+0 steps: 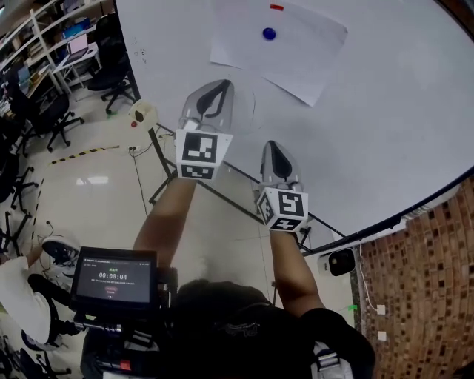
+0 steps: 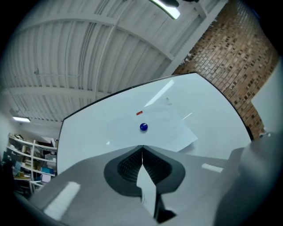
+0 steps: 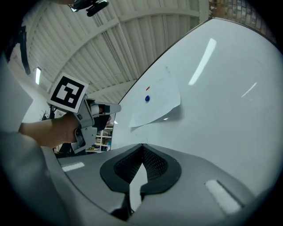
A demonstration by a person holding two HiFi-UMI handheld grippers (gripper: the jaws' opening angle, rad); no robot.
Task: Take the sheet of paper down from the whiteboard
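Nearest to us, the left gripper [image 1: 212, 90] and the right gripper [image 1: 274, 150] both have their jaws pressed fully together with nothing between them, and both point up at the board, well short of it. We judge the first risk to be here: if either gripper reaches the paper shut, its tip can only push, and the sheet would crease or slide under the magnet instead of being gripped. Further out, the sheet of paper [image 1: 285, 52] hangs tilted on the whiteboard [image 1: 392, 111], and in the right gripper view its lower corner [image 3: 176, 104] stands slightly off the surface and throws a shadow. This is the easiest place to pinch, but loose paper bends away from a jaw that comes in flat. Above the corner, a blue magnet [image 1: 269, 33] pins the sheet. Pulling the paper downward with the magnet in place could tear it or fling the magnet to the floor. Furthest up, a small red piece [image 1: 277, 7] sits at the top edge. We cannot tell whether it is tape or a second magnet; if it is tape, it could rip the edge.
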